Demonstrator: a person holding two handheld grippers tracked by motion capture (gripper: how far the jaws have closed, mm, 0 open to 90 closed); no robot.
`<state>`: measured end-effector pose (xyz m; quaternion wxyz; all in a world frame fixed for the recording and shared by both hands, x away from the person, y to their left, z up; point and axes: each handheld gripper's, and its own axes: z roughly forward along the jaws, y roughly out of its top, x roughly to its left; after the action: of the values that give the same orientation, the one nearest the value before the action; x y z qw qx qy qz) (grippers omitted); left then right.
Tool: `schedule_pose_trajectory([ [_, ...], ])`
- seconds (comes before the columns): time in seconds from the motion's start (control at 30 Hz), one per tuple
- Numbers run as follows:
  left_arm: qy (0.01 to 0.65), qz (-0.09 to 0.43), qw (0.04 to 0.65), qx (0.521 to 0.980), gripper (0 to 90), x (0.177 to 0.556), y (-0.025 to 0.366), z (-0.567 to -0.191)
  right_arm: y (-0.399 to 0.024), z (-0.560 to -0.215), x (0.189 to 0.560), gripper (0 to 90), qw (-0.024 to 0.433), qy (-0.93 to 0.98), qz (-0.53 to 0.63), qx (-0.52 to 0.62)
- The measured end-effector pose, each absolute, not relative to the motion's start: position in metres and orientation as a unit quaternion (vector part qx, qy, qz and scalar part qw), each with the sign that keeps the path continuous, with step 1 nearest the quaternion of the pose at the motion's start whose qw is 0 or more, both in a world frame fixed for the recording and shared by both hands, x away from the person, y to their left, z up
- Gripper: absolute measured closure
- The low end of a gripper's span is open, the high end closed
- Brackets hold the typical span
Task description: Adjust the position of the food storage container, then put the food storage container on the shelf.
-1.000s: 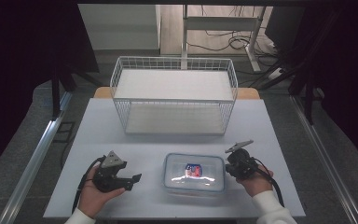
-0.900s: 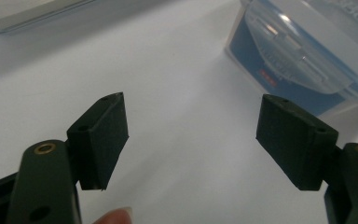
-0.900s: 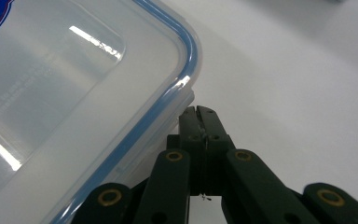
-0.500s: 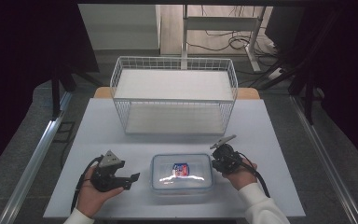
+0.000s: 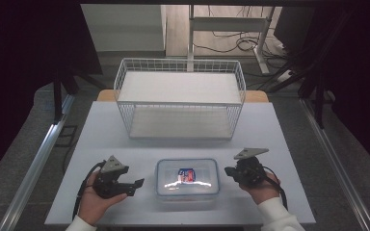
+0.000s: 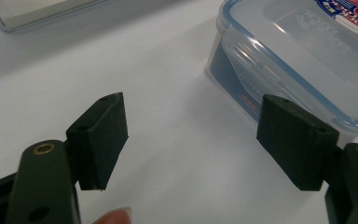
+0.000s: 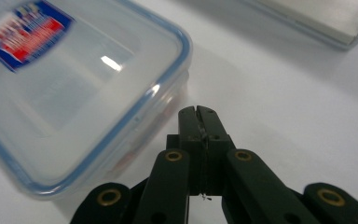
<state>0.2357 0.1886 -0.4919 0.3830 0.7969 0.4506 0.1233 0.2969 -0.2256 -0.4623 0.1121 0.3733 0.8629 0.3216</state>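
The left gripper [image 5: 137, 184] sits low on the near left of the table, cradled in the person's left hand [image 5: 99, 199], and its jaws stand apart with nothing between them; in the left gripper view the two black pads [image 6: 103, 135] frame bare white tabletop, with the end wall of the container just beyond the right-hand pad. The right gripper [image 5: 227, 171] is on the other side, held in the right hand [image 5: 260, 187], its jaws pressed tight together and empty; the right gripper view shows the joined tips [image 7: 197, 114] pointing at the table just beside the container's corner, close to it but not touching. Between the two lies the clear plastic container [image 5: 187, 183], a flat rectangular box with a blue-rimmed snap-on lid [image 7: 74, 88] in place and a red and blue label [image 5: 187, 174] on top, resting flat on the white table [image 5: 270, 130] near its front edge. Further back, well apart from the container, a white wire basket [image 5: 180, 98] stands on the table.
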Motion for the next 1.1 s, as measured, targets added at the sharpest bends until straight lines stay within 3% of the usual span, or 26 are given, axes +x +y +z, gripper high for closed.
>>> schedule_pose_trajectory([
  [0.1, 0.453, 0.124, 0.389, 0.793, 24.1, 0.234, 0.188, -0.490, -0.234, -0.457, 0.295, 80.3, 0.101, 0.843, 0.375, 0.373],
  [0.23, 0.461, 0.120, 0.396, 0.785, 23.0, 0.234, 0.190, -0.489, -0.237, -0.455, 0.292, 45.2, 0.080, 0.823, 0.427, 0.366],
  [0.37, 0.470, 0.099, 0.410, 0.775, 20.2, 0.236, 0.190, -0.488, -0.237, -0.460, 0.293, 29.0, 0.065, 0.815, 0.435, 0.377],
  [0.53, 0.475, 0.075, 0.428, 0.765, 17.6, 0.235, 0.187, -0.485, -0.237, -0.462, 0.293, 23.2, 0.061, 0.810, 0.439, 0.384],
  [1.1, 0.490, -0.032, 0.449, 0.746, 10.4, 0.263, 0.156, -0.500, -0.230, -0.471, 0.298, 23.0, 0.029, 0.812, 0.436, 0.386],
])
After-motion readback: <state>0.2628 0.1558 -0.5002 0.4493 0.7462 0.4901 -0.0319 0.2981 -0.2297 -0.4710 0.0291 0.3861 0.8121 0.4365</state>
